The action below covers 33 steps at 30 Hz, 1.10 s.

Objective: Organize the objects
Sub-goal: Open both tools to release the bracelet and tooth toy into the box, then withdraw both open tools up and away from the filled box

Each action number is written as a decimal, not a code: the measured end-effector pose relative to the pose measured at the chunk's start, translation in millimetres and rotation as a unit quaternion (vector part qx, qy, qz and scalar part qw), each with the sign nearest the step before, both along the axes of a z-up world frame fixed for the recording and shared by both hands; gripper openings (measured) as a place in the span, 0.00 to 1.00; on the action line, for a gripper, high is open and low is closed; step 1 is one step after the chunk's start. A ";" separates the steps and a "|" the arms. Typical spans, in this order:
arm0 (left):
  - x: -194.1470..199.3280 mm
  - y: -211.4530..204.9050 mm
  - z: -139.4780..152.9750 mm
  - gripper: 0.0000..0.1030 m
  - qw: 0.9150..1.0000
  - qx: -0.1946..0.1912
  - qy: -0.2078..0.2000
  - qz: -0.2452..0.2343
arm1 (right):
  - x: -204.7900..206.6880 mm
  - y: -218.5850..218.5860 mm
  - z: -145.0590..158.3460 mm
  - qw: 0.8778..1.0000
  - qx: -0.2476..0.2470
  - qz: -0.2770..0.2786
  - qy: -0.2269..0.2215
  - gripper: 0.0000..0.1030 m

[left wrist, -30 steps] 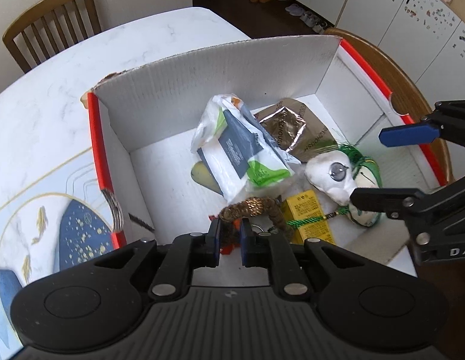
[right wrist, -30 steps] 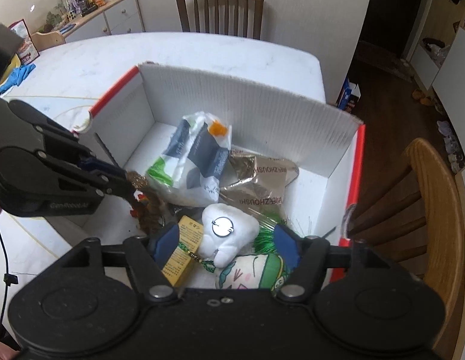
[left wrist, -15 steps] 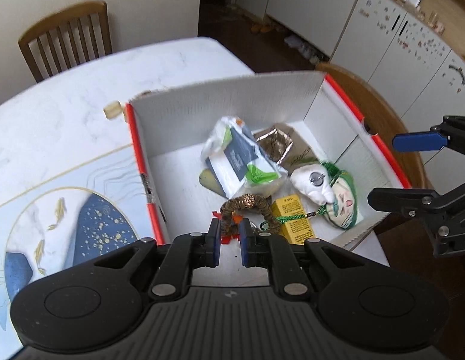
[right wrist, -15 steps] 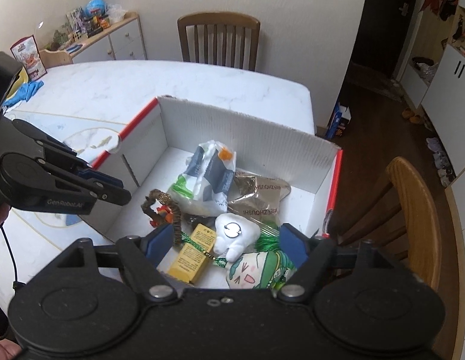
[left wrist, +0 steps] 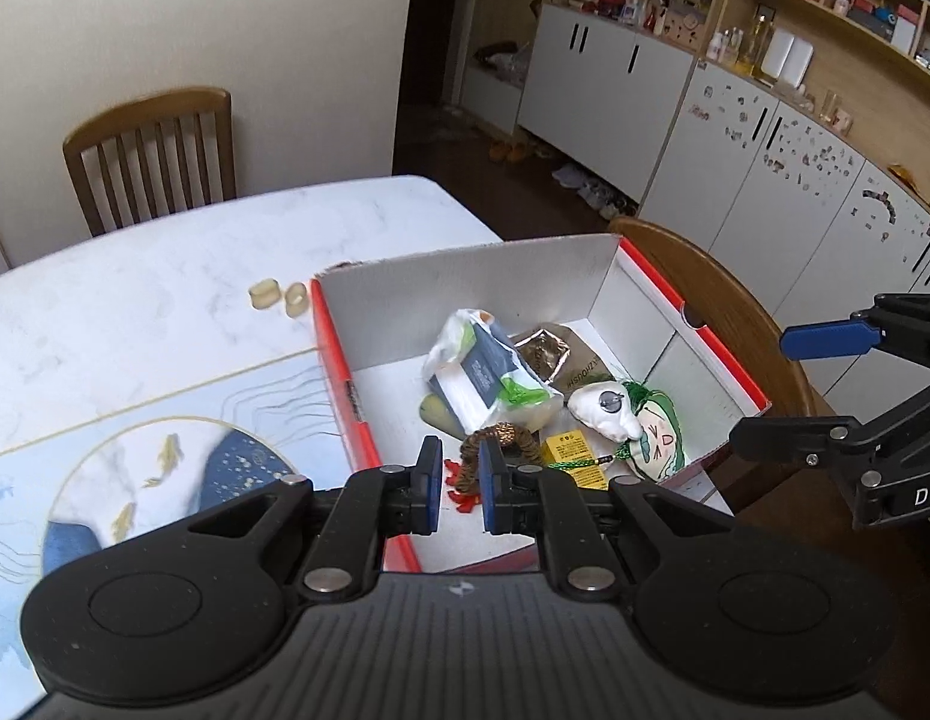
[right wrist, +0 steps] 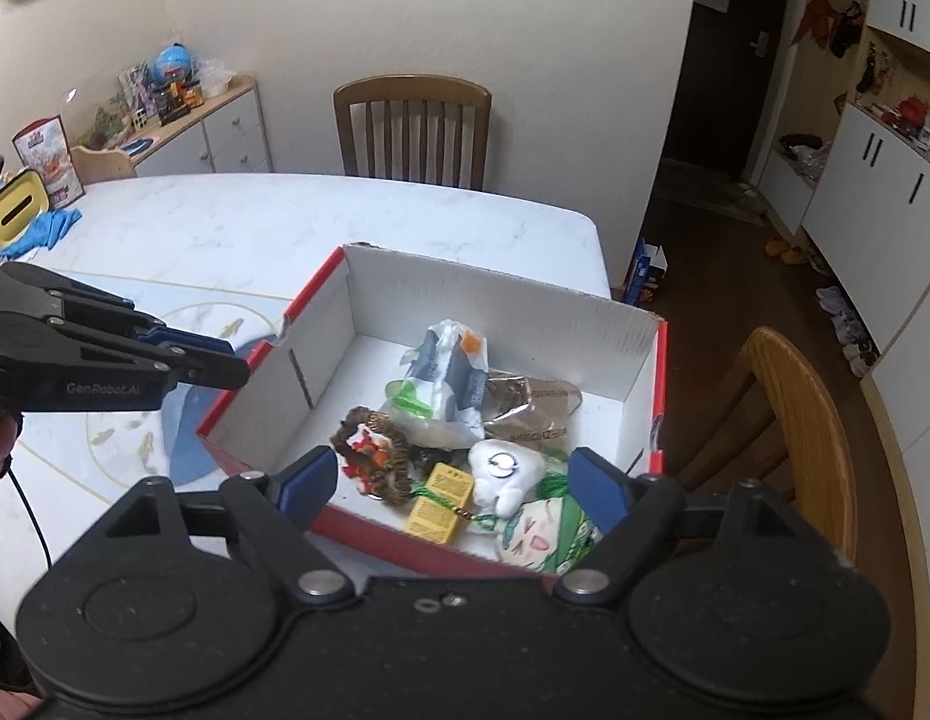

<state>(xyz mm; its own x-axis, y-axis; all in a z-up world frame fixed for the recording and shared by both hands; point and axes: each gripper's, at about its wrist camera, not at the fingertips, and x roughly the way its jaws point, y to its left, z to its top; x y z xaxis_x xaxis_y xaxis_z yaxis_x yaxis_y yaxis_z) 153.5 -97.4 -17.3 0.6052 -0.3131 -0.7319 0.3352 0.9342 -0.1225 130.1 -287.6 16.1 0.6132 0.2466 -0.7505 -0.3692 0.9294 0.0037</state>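
right wrist view: box (right wrist: 639, 366) on surface, holding wreath (right wrist: 375, 456), white plush (right wrist: 504, 471), yellow packet (right wrist: 438, 504), plastic bag (right wrist: 444, 384). right gripper (right wrist: 447, 489) wide, empty. left gripper (left wrist: 459, 483) narrow gap, empty, above box. wreath light, bristly, likely fragile; pinch ring's rim.

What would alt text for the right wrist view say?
A red-edged white cardboard box on a white marble table holds a crinkled plastic bag, two small yellow boxes and a white tooth-shaped plush. The right tongs hang open above it.
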 end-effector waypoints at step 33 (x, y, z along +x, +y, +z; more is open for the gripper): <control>-36.9 63.6 0.8 0.99 0.999 -0.035 -0.014 -0.007 | -78.0 37.7 15.2 0.987 0.085 -0.109 -0.080 0.99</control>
